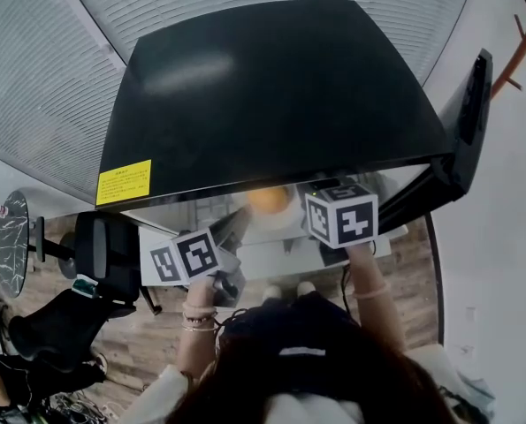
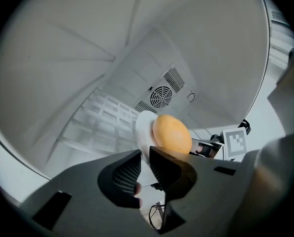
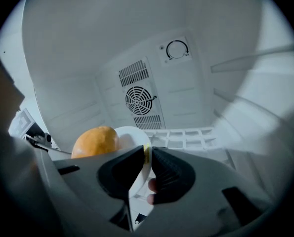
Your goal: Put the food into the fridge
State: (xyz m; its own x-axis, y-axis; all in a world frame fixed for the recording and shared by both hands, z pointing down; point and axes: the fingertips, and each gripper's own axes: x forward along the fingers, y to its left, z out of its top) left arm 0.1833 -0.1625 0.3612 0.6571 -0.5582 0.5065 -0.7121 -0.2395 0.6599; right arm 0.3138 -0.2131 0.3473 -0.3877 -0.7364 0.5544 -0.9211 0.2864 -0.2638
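Observation:
A round orange food item [image 2: 172, 133] lies on a small white plate [image 2: 144, 130], held in front of the open fridge's white interior. My left gripper [image 2: 145, 157] is shut on the plate's rim, which runs down between its jaws. My right gripper [image 3: 147, 154] is shut on the opposite rim of the plate [image 3: 132, 137], with the food [image 3: 95, 142] to its left. In the head view the food [image 1: 268, 199] shows just under the black fridge top [image 1: 271, 87], between the two marker cubes.
The fridge's back wall has a round fan grille [image 3: 138, 100] and a dial [image 3: 177, 49]. A white wire shelf [image 3: 186, 137] lies below them. The black door [image 1: 470, 104] stands open at the right. A black office chair [image 1: 86, 281] stands at the left on the wooden floor.

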